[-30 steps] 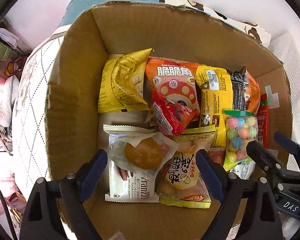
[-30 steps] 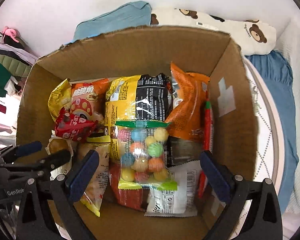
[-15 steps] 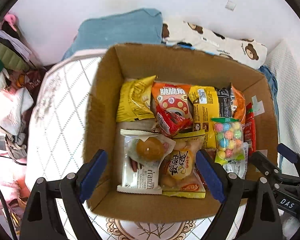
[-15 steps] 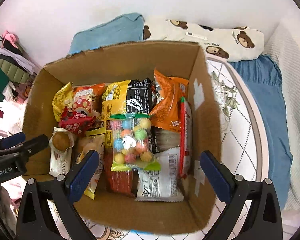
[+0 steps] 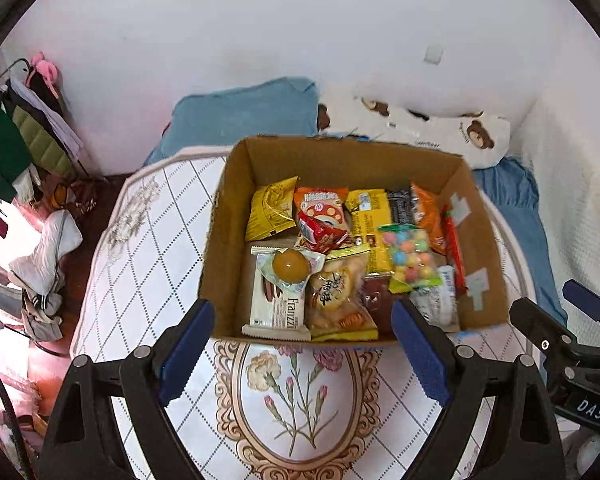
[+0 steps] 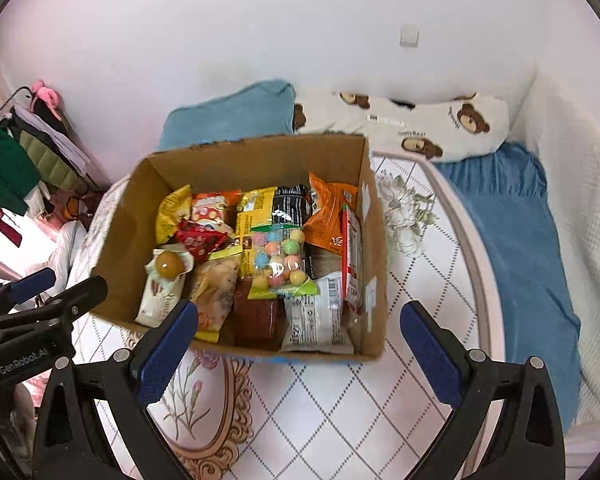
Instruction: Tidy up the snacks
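Your left claw (image 5: 302, 348) and right claw (image 6: 298, 346): both spread apart, holding nothing | snacks packed in cardboard box (image 5: 476, 240) at 12 o'clock on the floral bench (image 5: 148, 264) | candy-ball bag (image 6: 279, 258) lies topmost (easiest first pick, likely) | claws held high for overview.

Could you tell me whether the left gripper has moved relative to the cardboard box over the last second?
Yes. The left gripper has pulled back and up from the cardboard box, whose whole rim now shows.
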